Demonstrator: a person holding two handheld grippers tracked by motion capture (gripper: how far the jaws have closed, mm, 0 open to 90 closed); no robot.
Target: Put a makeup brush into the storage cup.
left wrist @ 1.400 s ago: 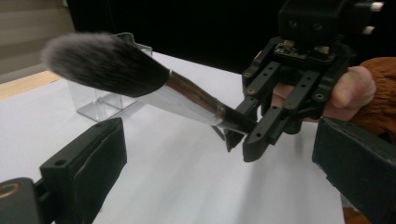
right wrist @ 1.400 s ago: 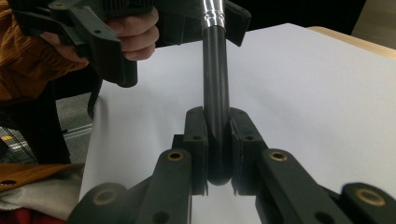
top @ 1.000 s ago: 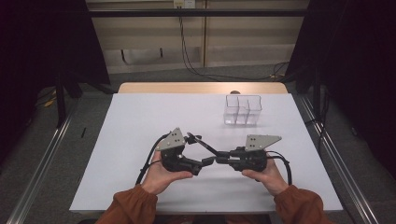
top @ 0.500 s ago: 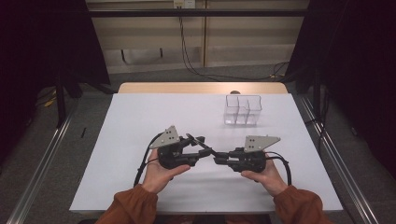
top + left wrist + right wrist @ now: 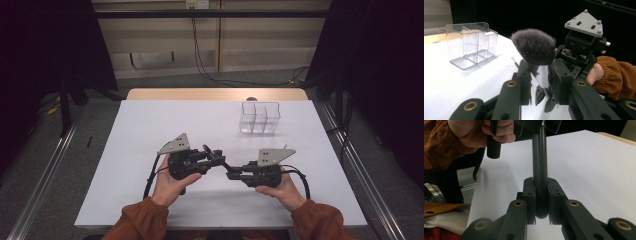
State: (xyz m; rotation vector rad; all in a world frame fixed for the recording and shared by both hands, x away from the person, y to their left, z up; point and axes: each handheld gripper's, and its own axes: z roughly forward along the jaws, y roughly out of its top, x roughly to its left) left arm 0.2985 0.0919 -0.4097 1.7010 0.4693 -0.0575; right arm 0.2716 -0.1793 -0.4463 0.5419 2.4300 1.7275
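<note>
A makeup brush (image 5: 220, 161) with a dark fluffy head (image 5: 534, 46), a silver ferrule (image 5: 543, 75) and a black handle (image 5: 539, 170) is held just above the white table between both grippers. My left gripper (image 5: 214, 157) has just been closing its jaws, and they now press on the ferrule below the head (image 5: 541, 80). Facing it from the right, my right gripper (image 5: 234, 174) is shut on the rounded end of the handle (image 5: 541, 200). The brush stands upright in both gripper views.
A clear plastic organizer (image 5: 259, 118) with three compartments stands empty at the back right of the white table (image 5: 150, 130), seen close by in the left gripper view (image 5: 470, 42). Orange sleeves (image 5: 145, 220) come in from the near edge.
The left gripper's jaws, wide around the brush a second ago, have closed onto it. Both hands and the right gripper's hold stay where they were.
</note>
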